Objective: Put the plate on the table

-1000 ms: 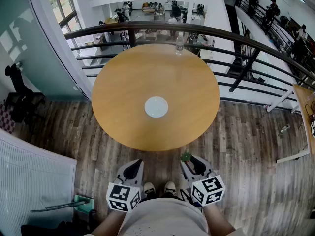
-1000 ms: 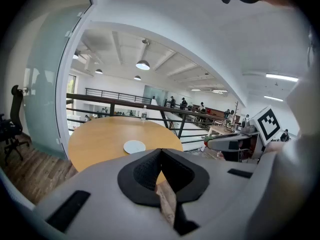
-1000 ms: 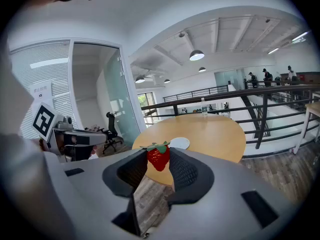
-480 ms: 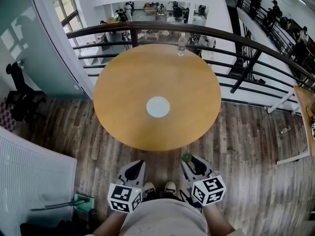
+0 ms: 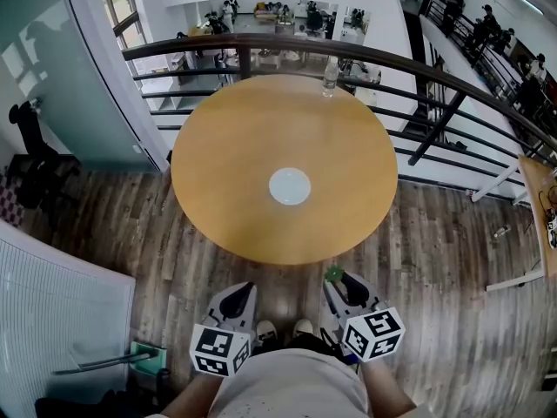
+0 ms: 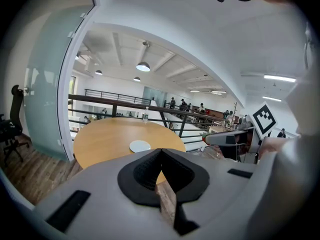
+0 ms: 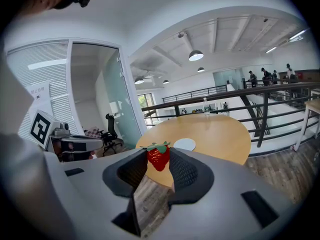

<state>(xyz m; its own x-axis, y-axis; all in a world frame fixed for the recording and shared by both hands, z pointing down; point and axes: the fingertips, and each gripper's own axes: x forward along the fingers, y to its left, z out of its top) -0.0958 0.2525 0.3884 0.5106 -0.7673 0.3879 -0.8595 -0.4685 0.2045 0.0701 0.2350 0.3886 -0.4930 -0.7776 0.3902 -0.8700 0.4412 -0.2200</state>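
A white plate [image 5: 289,186] lies empty at the middle of a round wooden table [image 5: 252,129]; it also shows as the plate [image 6: 140,146] and the plate [image 7: 184,144] in the gripper views. My right gripper [image 5: 333,279] hangs short of the table's near edge, shut on a red strawberry [image 7: 158,157] with green leaves, held at the fingertips of the right gripper [image 7: 158,160]. My left gripper [image 5: 243,291] is beside it over the floor. In its own view the left gripper [image 6: 161,152] has its jaws closed together with nothing between them.
A clear bottle [image 5: 331,75] stands at the table's far edge, right before a dark railing [image 5: 435,68] with a drop behind it. A black office chair [image 5: 24,138] is at the left by a glass wall. Wooden floor surrounds the table; my shoes [image 5: 265,331] are below.
The table and plate have shifted slightly right and look a little nearer. Both grippers keep their pose, the strawberry still in the right one.
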